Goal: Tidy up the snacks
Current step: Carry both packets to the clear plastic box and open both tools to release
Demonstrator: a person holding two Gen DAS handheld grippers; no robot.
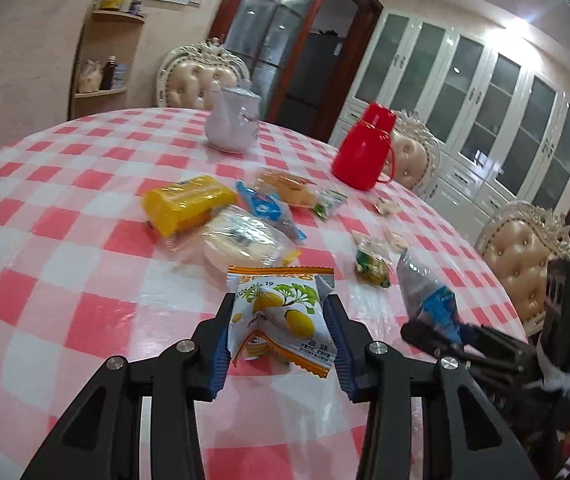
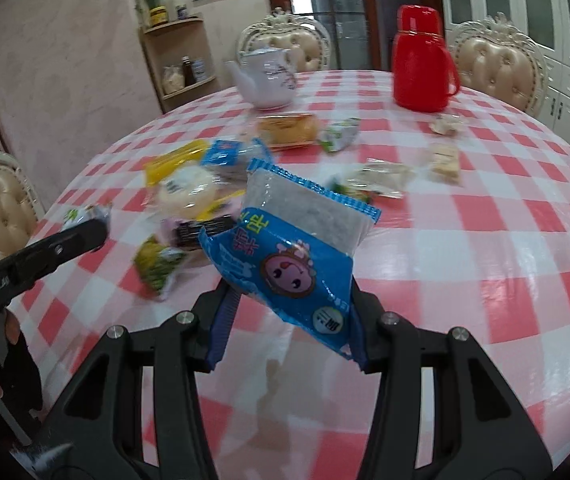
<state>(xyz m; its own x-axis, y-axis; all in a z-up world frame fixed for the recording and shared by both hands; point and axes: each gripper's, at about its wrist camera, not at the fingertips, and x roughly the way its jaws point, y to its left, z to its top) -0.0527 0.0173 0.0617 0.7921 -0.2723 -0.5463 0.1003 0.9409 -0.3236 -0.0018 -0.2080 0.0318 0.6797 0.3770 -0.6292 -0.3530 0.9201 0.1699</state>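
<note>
My left gripper (image 1: 280,298) is shut on a white snack packet with orange edges and yellow fruit printed on it (image 1: 281,320), held just above the table. My right gripper (image 2: 289,284) is shut on a blue packet with a pink cartoon face (image 2: 297,252), also lifted and tilted. Each gripper shows in the other's view: the right one with its blue packet (image 1: 429,296) at the right, the left one (image 2: 93,230) at the left. Beyond both lies a loose pile: a yellow packet (image 1: 187,204), a clear-wrapped round cake (image 1: 241,244), a blue packet (image 1: 271,210) and an orange-wrapped bread (image 1: 289,188).
The round table has a pink-and-white checked cloth (image 1: 65,248). A white teapot (image 1: 235,122) and a red thermos jug (image 1: 367,148) stand at the far side. Small green packets (image 1: 373,266) and beige ones (image 2: 445,162) lie scattered to the right. Padded chairs (image 1: 525,256) ring the table.
</note>
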